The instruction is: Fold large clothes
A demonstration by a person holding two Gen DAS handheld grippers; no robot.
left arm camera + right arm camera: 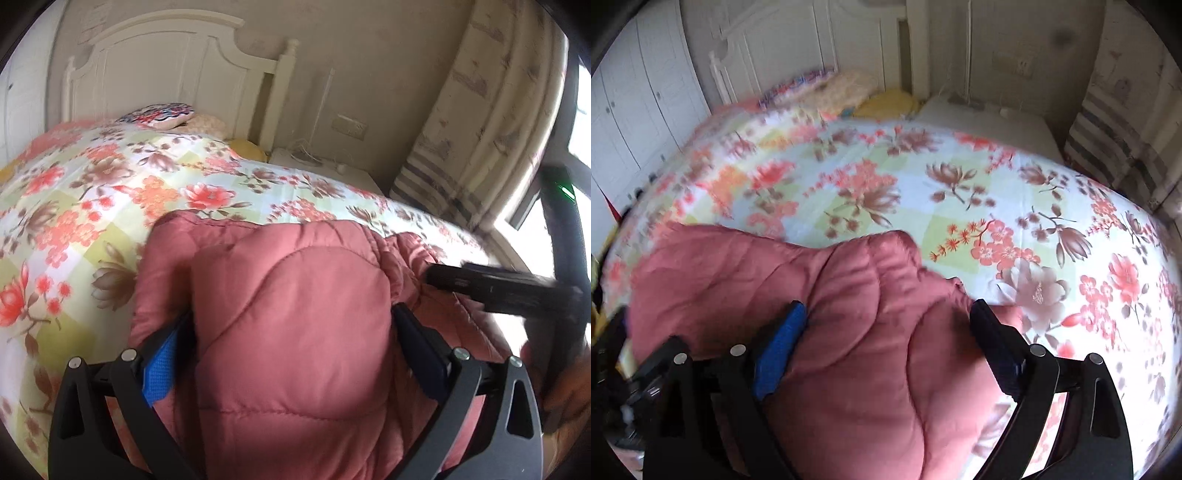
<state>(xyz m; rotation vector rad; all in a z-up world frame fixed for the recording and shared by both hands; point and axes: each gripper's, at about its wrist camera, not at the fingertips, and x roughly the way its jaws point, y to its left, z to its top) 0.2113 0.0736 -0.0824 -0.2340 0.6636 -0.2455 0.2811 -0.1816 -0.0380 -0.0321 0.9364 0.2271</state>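
A pink padded jacket [295,317] lies bunched on the floral bedspread [110,192] at the bed's near edge. My left gripper [291,328] stands wide over it, and a thick puffy fold fills the gap and hides the left fingertip. No squeeze shows on the fabric. In the right wrist view the jacket [849,332] bulges between the spread fingers of my right gripper [886,321], whose pads lie beside it without pinching. A blurred black finger [487,286] of the right gripper reaches in over the jacket's right side in the left wrist view.
White headboard [166,62] and pillows [159,114] stand at the far end, with a white bedside table [317,162] to the right. A striped curtain [461,147] and bright window are on the right. White wardrobe doors [635,118] line the left wall.
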